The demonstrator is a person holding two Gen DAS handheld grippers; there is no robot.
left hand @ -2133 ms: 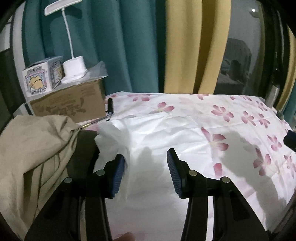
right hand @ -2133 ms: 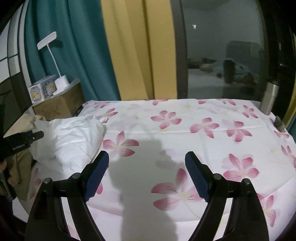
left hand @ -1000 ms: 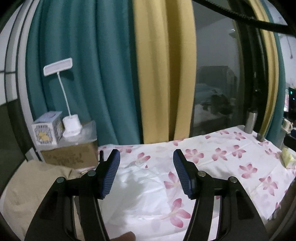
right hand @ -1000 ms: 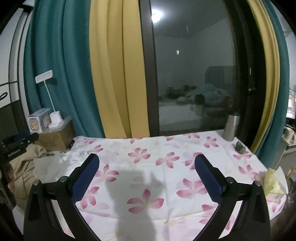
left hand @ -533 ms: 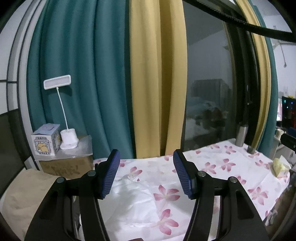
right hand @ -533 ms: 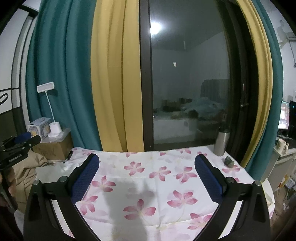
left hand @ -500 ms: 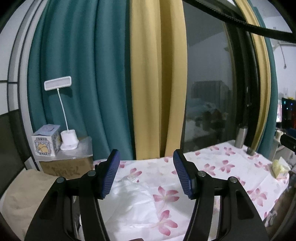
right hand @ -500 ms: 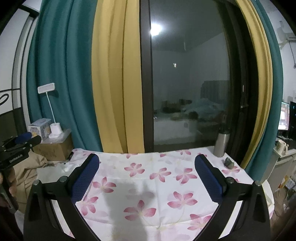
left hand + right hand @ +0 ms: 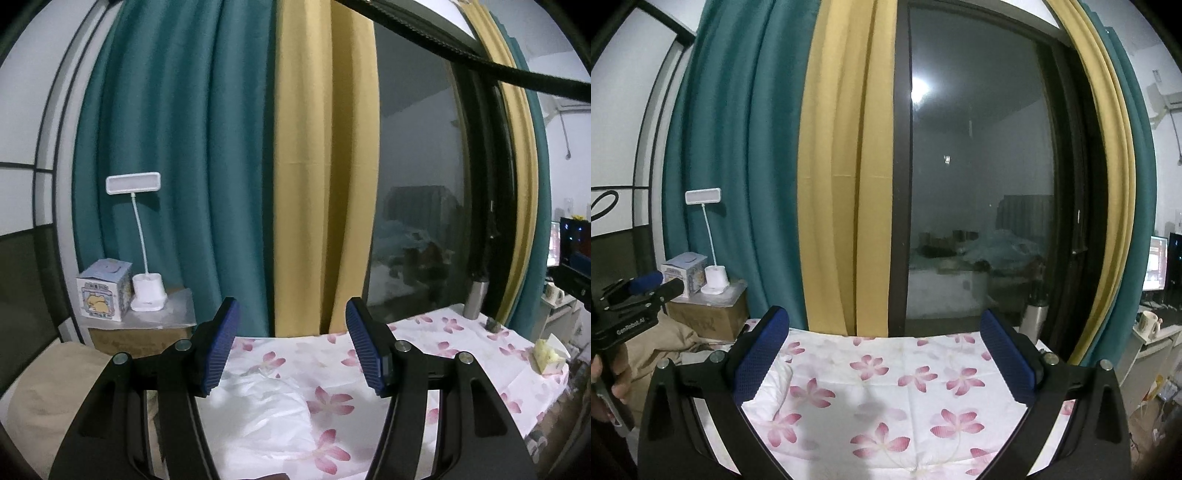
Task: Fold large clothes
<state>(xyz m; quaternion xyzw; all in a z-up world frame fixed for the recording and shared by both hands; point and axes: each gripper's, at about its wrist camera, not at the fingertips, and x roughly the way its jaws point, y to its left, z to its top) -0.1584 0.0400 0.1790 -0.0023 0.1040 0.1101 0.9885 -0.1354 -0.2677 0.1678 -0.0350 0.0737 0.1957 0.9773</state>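
A crumpled white garment (image 9: 266, 417) lies on the left part of a table covered with a white cloth with pink flowers (image 9: 461, 343); its edge shows in the right wrist view (image 9: 775, 384). My left gripper (image 9: 291, 350) is open and empty, held high above the garment. My right gripper (image 9: 882, 363) is open and empty, high above the floral cloth (image 9: 905, 398). The left gripper also shows at the left edge of the right wrist view (image 9: 639, 288).
A beige cloth pile (image 9: 40, 391) lies left of the table. A cardboard box (image 9: 140, 334) carries a white desk lamp (image 9: 146, 291) and a small carton (image 9: 103, 295). A steel bottle (image 9: 476, 299) and a tissue pack (image 9: 546, 356) stand at the right. Curtains and a dark glass door stand behind.
Both grippers have lifted up and back from just above the table. The views now tilt toward the curtains and window. Both stay open and empty.
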